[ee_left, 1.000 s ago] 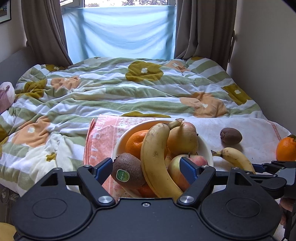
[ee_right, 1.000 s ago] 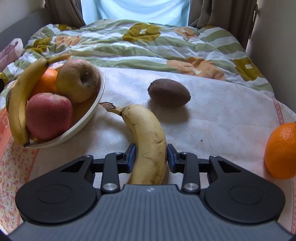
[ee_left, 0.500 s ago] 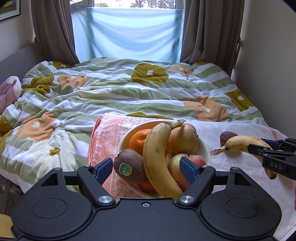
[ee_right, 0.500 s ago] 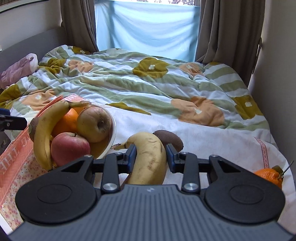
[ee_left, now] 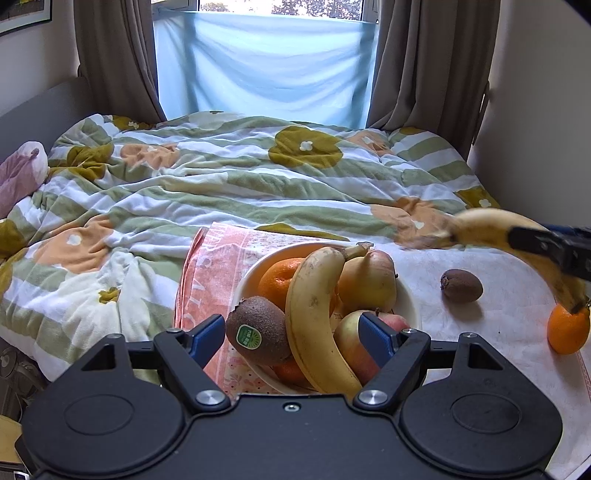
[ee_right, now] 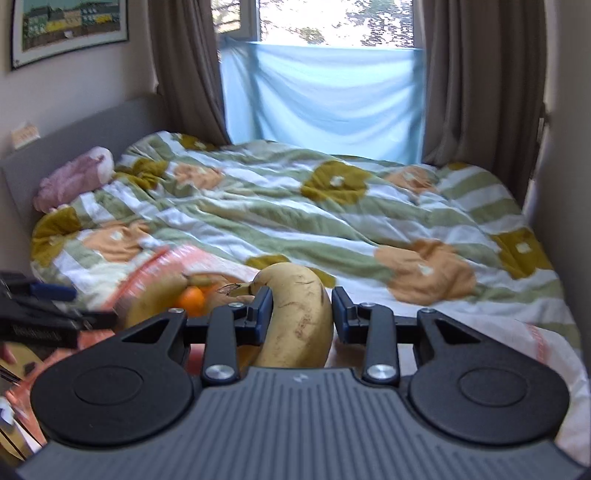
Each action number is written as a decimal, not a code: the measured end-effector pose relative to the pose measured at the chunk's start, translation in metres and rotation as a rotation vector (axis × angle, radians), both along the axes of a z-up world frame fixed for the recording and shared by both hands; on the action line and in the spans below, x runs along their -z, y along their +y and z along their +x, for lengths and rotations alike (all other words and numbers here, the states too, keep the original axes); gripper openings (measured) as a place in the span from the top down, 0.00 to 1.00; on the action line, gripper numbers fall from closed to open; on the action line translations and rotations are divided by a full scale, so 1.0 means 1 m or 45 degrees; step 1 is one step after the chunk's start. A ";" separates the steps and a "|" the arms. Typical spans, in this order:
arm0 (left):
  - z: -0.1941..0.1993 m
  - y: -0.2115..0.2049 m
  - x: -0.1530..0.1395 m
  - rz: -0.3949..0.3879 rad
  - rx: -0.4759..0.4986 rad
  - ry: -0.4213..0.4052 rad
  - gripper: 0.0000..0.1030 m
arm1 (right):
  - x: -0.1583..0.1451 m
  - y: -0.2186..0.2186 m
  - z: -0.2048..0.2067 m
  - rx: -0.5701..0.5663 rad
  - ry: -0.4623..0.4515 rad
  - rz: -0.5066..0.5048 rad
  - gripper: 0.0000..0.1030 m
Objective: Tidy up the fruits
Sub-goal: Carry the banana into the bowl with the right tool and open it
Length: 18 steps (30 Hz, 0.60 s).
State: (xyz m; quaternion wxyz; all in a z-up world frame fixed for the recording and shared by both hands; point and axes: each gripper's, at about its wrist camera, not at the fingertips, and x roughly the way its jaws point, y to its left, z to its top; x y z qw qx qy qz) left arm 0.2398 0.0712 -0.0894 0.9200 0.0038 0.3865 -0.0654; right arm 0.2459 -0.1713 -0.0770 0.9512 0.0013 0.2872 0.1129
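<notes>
A home bedroom: a bed (ee_left: pixel 236 192) under a rumpled flower-patterned quilt (ee_left: pixel 258 173) fills the scene, its grey headboard (ee_right: pixel 74 136) along the left. Brown curtains (ee_left: pixel 432 62) frame the far window (ee_left: pixel 280 5), and a framed picture (ee_right: pixel 70 29) hangs on the left wall.

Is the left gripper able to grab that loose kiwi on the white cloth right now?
Probably yes. The left gripper is open and empty, and the loose kiwi lies bare on the cloth to its right; the fruit bowl sits partly between, so it should swing around.
</notes>
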 end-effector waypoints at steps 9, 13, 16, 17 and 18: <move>0.002 0.022 0.000 0.017 -0.068 0.013 0.20 | 0.012 0.067 0.070 -0.190 0.038 0.183 0.52; 0.006 0.032 0.004 0.013 -0.097 0.024 0.20 | 0.035 0.088 0.090 -0.229 0.114 0.169 0.52; 0.008 0.036 0.006 0.012 -0.104 0.031 0.20 | 0.054 0.093 0.087 -0.231 0.133 0.128 0.52; 0.009 0.037 0.007 0.013 -0.104 0.034 0.20 | 0.058 0.094 0.086 -0.233 0.145 0.106 0.52; 0.009 0.037 0.008 0.013 -0.104 0.038 0.20 | 0.061 0.094 0.084 -0.232 0.148 0.088 0.51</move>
